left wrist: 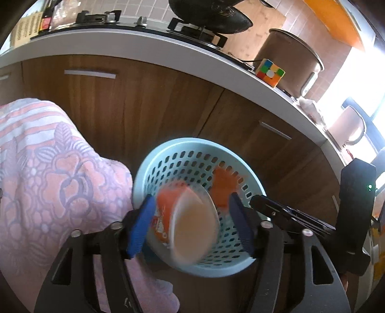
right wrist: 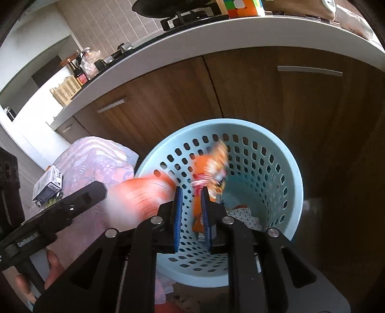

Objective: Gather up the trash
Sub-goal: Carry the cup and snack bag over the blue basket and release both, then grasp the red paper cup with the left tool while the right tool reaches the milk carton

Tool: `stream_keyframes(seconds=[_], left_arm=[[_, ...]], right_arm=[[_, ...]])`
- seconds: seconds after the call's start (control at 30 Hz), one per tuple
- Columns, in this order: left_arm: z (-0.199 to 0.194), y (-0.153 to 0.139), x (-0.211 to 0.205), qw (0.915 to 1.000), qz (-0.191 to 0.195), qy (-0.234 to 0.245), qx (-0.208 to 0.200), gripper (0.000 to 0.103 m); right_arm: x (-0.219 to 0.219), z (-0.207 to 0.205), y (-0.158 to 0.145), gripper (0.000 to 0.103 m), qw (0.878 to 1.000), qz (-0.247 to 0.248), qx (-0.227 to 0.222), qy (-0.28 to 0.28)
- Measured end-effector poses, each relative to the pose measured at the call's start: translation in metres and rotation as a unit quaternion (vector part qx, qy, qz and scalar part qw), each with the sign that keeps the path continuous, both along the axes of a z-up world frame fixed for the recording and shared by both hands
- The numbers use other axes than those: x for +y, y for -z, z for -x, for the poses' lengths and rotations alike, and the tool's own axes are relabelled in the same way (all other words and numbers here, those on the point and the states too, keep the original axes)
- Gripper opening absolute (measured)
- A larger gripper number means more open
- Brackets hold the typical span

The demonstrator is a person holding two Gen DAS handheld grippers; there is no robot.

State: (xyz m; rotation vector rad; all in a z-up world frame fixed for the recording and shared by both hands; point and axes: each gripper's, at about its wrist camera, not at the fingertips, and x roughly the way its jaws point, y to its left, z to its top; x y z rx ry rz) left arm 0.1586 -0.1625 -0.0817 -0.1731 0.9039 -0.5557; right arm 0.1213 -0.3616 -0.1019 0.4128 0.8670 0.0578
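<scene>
A light blue perforated basket [left wrist: 168, 159] [right wrist: 276, 154] stands on the floor in front of wooden cabinets. In the left wrist view my left gripper [left wrist: 190, 204] is open over it. A blurred orange-and-white cup [left wrist: 190, 224] tilts between the blue pads, near the left pad and clear of the right one. The cup [right wrist: 142, 195] also shows at the basket's left rim in the right wrist view. My right gripper [right wrist: 192, 192] hangs over the basket with a narrow gap. A blurred orange wrapper [right wrist: 213, 163] [left wrist: 223, 185] lies against its right pad; the left pad stands clear.
A pink floral cloth [left wrist: 48, 173] [right wrist: 96, 159] covers something left of the basket, with a small carton [right wrist: 48, 185] on it. Above, the counter [left wrist: 168, 50] holds a stove, a dark wok [left wrist: 209, 16], a puzzle cube [left wrist: 269, 72] and a brown pot [left wrist: 288, 55]. Paper scraps [right wrist: 243, 214] lie in the basket.
</scene>
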Motion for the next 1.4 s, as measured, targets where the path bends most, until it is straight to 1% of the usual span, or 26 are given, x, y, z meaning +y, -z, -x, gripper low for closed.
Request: stream_keyframes(seconds=[0.13,0.23,0.4,0.53,0.7,0.8,0.93,1.07,1.23,1.3,1.37,1.4], left_arm=[[0.004,-0.001,0.013,1.0000,0.001,-0.008,-0.004,0.064],[0.007,-0.004,0.024,0.9998,0.010,-0.015,-0.006,0.064],[0.020,-0.017,0.041,0.9991,0.018,-0.030,-0.024,0.064],[0.035,-0.033,0.061,0.9976,0.025,-0.045,-0.047,0.064],[0.059,-0.056,0.102,0.9925,0.035,-0.084,-0.082,0.064],[0.074,-0.068,0.132,0.9874,0.031,-0.116,-0.103,0.064],[0.092,-0.082,0.177,0.9781,0.025,-0.166,-0.123,0.064],[0.112,-0.089,0.228,0.9652,0.012,-0.224,-0.135,0.064],[0.126,-0.080,0.282,0.9497,-0.013,-0.287,-0.125,0.065],[0.126,-0.069,0.302,0.9415,-0.031,-0.318,-0.108,0.073],[0.125,-0.058,0.318,0.9375,-0.033,-0.334,-0.093,0.073],[0.123,-0.052,0.325,0.9383,-0.027,-0.335,-0.082,0.074]], right_arm=[[-0.002,0.000,0.004,0.013,1.000,-0.002,0.004,-0.001],[0.002,-0.001,0.000,0.013,1.000,-0.002,0.001,-0.007],[0.024,-0.002,-0.014,0.013,0.999,0.008,-0.014,-0.029],[0.051,0.003,-0.031,0.013,0.997,0.018,-0.037,-0.060],[0.086,0.007,-0.052,0.013,0.993,0.029,-0.064,-0.096],[0.109,0.008,-0.061,0.013,0.989,0.031,-0.076,-0.121],[0.144,0.005,-0.070,0.013,0.983,0.038,-0.086,-0.156],[0.177,0.004,-0.074,0.013,0.976,0.046,-0.091,-0.191],[0.216,0.003,-0.077,0.013,0.968,0.051,-0.093,-0.226],[0.229,0.003,-0.078,0.013,0.966,0.053,-0.091,-0.237],[0.240,0.002,-0.077,0.013,0.963,0.055,-0.089,-0.247],[0.245,0.002,-0.076,0.014,0.963,0.056,-0.088,-0.249]])
